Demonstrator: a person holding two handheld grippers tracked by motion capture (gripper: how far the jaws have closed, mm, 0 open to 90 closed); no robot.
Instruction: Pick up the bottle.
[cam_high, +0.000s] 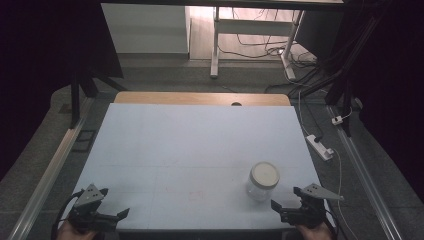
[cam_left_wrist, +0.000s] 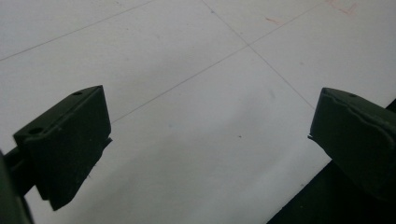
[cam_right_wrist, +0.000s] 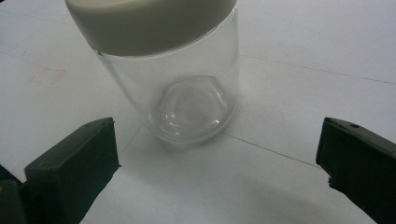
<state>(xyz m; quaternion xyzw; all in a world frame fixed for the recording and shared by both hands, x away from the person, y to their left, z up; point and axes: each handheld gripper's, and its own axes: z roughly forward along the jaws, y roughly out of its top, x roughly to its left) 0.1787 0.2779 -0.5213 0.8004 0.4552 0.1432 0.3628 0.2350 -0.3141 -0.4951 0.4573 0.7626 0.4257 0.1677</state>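
The pale surface (cam_high: 190, 150) takes up the middle of the high view, a wooden strip along its far edge and dark floor around it, with cables and a white power strip (cam_high: 320, 146) lying on the floor at the right of the frame. On the surface, in the lower right part of the high view, stands a clear glass jar (cam_high: 262, 181) — upright, empty as far as can be seen, and capped with a cream-white lid (cam_high: 265, 173). In the right gripper view the jar (cam_right_wrist: 187, 88) fills the upper middle of the frame, its lid (cam_right_wrist: 149, 23) across the top and its thick glass base resting on the surface. The right gripper (cam_high: 287, 202) sits at the bottom right of the high view, just beside the jar and not touching it; in its own view the right gripper (cam_right_wrist: 219, 158) has its jaws spread wide, one at the lower left and one at the lower right, with the jar ahead of the gap between them and nothing held. The left gripper (cam_high: 114, 202) lies at the bottom left of the high view, well apart from the jar — its jaws likewise stand wide apart over bare surface (cam_left_wrist: 196, 116), holding nothing.
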